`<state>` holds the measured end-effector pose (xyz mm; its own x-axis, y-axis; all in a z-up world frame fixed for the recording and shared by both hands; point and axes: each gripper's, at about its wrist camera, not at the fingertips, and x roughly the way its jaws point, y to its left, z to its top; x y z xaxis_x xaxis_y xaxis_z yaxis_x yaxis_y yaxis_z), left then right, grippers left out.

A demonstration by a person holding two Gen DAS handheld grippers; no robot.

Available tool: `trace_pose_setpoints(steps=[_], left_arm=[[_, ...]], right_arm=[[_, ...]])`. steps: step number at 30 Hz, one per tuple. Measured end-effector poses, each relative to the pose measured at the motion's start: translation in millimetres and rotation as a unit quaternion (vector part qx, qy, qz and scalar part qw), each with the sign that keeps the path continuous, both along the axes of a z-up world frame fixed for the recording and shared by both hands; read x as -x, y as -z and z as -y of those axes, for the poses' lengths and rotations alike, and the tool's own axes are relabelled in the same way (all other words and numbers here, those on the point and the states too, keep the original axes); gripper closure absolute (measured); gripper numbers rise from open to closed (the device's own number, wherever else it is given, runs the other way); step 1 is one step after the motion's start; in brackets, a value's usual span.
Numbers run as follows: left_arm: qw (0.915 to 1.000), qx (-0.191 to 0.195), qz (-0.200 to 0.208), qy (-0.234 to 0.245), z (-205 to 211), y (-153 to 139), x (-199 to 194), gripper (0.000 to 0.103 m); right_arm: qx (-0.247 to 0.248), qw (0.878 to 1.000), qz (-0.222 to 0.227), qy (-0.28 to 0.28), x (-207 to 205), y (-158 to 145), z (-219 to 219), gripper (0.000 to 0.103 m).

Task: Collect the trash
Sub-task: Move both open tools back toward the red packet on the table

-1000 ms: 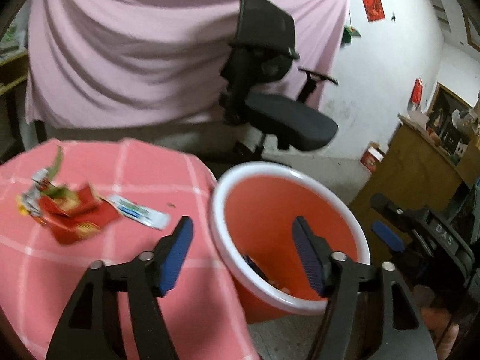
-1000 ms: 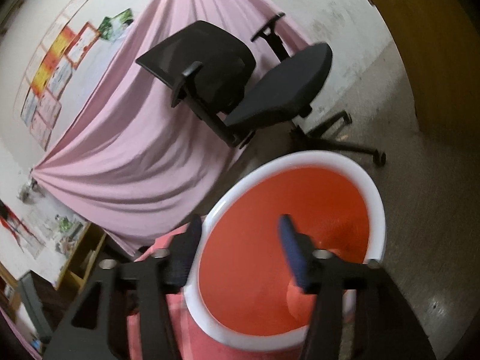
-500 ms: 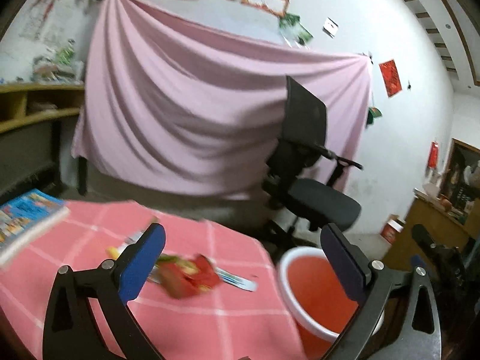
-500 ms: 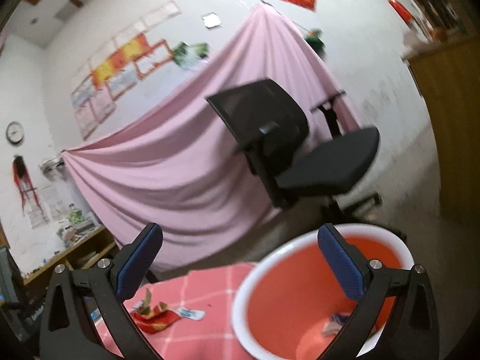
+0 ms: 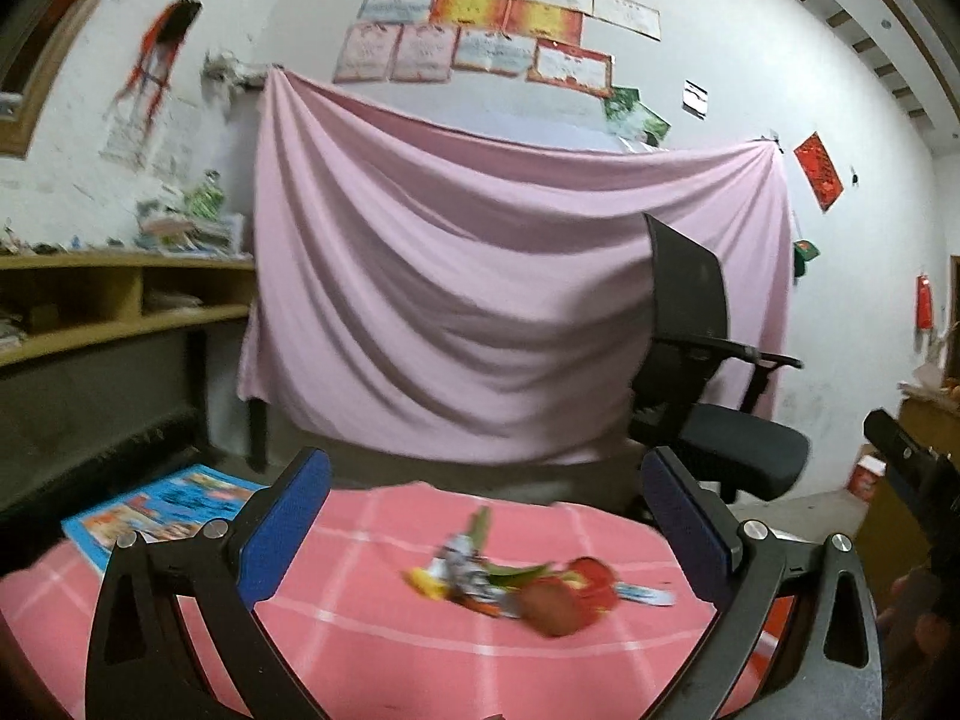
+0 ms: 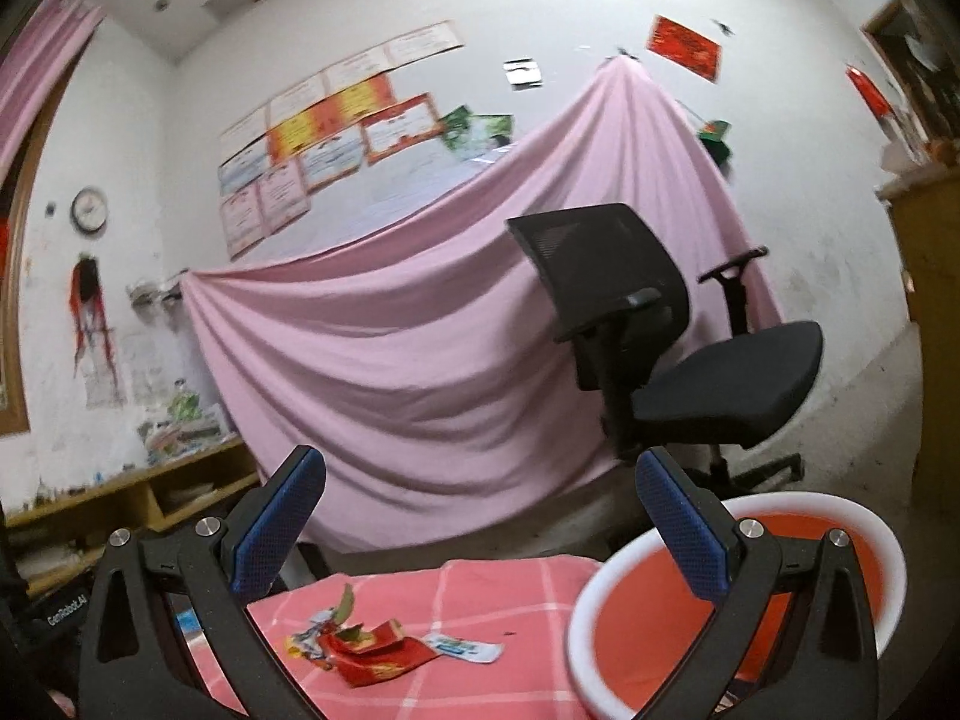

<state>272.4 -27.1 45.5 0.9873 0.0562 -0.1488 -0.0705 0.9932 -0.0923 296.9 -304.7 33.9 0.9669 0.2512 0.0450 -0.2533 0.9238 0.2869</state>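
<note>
A pile of crumpled wrappers (image 5: 522, 588), red, yellow and silver, lies on the pink checked tablecloth (image 5: 360, 630). My left gripper (image 5: 485, 480) is open and empty, level with the pile and short of it. In the right wrist view the same wrappers (image 6: 372, 642) lie beside a flat white and blue wrapper (image 6: 465, 648). My right gripper (image 6: 480, 480) is open too, with nothing between its blue pads (image 6: 282, 528). A red bucket with a white rim (image 6: 798, 504) stands at the table's right edge, partly behind the right finger. Its contents are hidden here.
A colourful book (image 5: 162, 510) lies at the table's far left. A black office chair (image 6: 660, 348) stands behind the bucket, before a hanging pink sheet (image 5: 480, 300). Wooden shelves (image 5: 120, 312) run along the left wall. The right gripper's body (image 5: 912, 468) shows at the left view's right edge.
Both grippers opened wide and lifted away from the bucket, turning left toward the table. The bucket left the left wrist view; the wrapper pile now sits between that gripper's fingers.
</note>
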Motion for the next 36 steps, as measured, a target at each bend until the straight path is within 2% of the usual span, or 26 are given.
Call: trace_pose_setpoints(steps=[7, 11, 15, 17, 20, 22, 25, 28, 30, 34, 36], left_arm=[[0.9996, -0.004, -0.023, -0.018, -27.4, 19.2, -4.6, 0.002], [0.9986, -0.011, -0.035, -0.038, -40.8, 21.1, -9.9, 0.002], [0.9963, -0.012, -0.069, -0.049, -53.0, 31.5, -19.5, 0.002], [0.9949, -0.007, -0.089, -0.048, -59.0, 36.8, -26.5, 0.002], [0.9904, -0.005, -0.129, -0.051, -64.9, 49.0, -41.1, 0.002], [0.9870, -0.001, -0.154, -0.045, -69.2, 56.9, -51.2, 0.002], [0.9803, 0.011, -0.194, -0.032, -74.6, 69.0, -66.4, 0.002], [0.9755, 0.026, -0.218, -0.021, -78.8, 76.4, -75.6, 0.002], [0.9702, 0.027, -0.239, -0.027, -81.8, 82.2, -82.5, 0.003], [0.9598, 0.039, -0.277, -0.021, -84.7, 93.2, -95.3, 0.003], [0.9571, 0.045, -0.286, -0.014, -85.6, 94.9, -98.5, 0.003]], right_arm=[[0.065, 0.997, -0.016, -0.049, -11.1, 8.0, -47.0, 0.000], [0.079, 0.993, -0.054, -0.067, -26.1, 16.8, -64.1, 0.000], [0.097, 0.986, -0.115, -0.073, -43.3, 28.6, -77.4, 0.000], [0.116, 0.975, -0.178, -0.071, -59.7, 40.0, -86.1, 0.000], [0.121, 0.958, -0.246, -0.088, -77.4, 58.1, -92.1, 0.000], [0.121, 0.949, -0.274, -0.102, -85.0, 65.6, -94.9, 0.000], [0.126, 0.939, -0.296, -0.120, -91.7, 71.2, -100.2, 0.000], [0.143, 0.927, -0.322, -0.131, -99.9, 78.1, -105.9, 0.000], [0.157, 0.917, -0.339, -0.138, -104.9, 83.8, -111.9, 0.000], [0.173, 0.910, -0.348, -0.147, -108.6, 87.5, -121.7, 0.000], [0.171, 0.910, -0.342, -0.157, -109.5, 86.1, -122.5, 0.000]])
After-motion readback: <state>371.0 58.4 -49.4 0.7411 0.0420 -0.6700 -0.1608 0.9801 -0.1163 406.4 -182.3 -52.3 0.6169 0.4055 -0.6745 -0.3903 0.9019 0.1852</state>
